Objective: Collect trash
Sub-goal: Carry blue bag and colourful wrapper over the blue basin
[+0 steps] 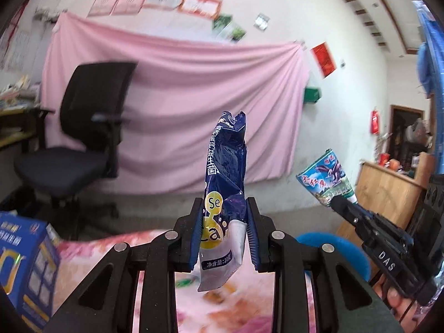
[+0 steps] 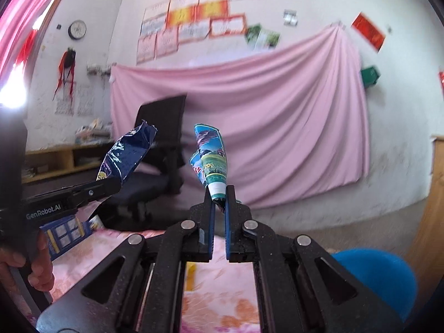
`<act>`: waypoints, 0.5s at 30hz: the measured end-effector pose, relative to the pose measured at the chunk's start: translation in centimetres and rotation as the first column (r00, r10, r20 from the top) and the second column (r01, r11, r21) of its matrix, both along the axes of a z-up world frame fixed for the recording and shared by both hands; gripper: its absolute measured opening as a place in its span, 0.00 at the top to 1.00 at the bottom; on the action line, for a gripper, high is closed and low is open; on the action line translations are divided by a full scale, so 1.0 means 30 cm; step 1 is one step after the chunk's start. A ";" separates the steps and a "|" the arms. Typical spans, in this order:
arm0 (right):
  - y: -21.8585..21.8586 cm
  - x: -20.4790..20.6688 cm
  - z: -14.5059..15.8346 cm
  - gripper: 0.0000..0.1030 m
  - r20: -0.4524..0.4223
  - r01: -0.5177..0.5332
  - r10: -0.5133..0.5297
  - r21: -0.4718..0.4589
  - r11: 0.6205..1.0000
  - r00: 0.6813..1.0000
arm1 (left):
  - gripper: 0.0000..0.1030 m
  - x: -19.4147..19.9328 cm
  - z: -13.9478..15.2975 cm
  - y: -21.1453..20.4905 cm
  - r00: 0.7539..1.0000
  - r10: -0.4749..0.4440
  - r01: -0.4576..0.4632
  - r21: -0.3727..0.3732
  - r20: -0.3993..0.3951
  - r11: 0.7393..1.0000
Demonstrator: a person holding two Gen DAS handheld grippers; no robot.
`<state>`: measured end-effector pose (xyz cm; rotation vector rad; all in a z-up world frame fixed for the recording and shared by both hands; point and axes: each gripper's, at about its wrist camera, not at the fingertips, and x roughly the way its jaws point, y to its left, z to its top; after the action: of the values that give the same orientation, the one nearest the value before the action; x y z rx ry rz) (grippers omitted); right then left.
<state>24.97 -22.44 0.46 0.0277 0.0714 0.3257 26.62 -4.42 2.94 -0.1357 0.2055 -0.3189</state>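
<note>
With both tools raised clear of the floral cloth [image 1: 91, 252], the pickup half of the job looks done for two pieces of trash, while dropping them off is, by my reading, still to come. Nearest in the left wrist view, the left gripper [image 1: 224, 227] has its fingers closed partway on the lower half of a dark blue snack sachet [image 1: 226, 172], whose torn top stands upright above the blue pads and whose white bottom end hangs below them. Just beside it to the right, the right gripper [image 2: 219, 198] pinches the white-and-green end of a crumpled blue-green wrapper [image 2: 212, 155] between nearly closed fingers; the wrapper sticks up and leans slightly left. A hand [image 2: 41, 266] shows under the left tool in the right wrist view.

No bin can be made out for certain; a round blue object [image 2: 371, 274] sits low on the right and may be one, I cannot tell. A blue carton [image 1: 25, 266] stands at the cloth's left edge. Beyond, the floor looks open up to a black office chair [image 1: 83, 127], then the pink draped sheet [image 1: 194, 97] on the wall, so swinging rightward seems free
</note>
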 end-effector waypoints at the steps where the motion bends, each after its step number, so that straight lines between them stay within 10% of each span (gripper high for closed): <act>1: -0.014 -0.015 0.010 0.68 0.017 0.012 -0.012 0.003 1.000 1.000 | 0.76 -0.006 0.013 -0.018 1.000 -0.012 0.013 -0.001 0.021 1.000; 15: -0.337 -0.118 0.018 0.67 0.124 0.285 -0.286 0.025 0.958 0.950 | 0.76 0.015 0.055 -0.431 0.970 -0.217 0.214 0.036 0.109 0.976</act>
<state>21.43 -32.56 1.01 0.0237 -0.0597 0.0370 27.08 -17.35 4.59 -0.0711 0.1127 -0.5390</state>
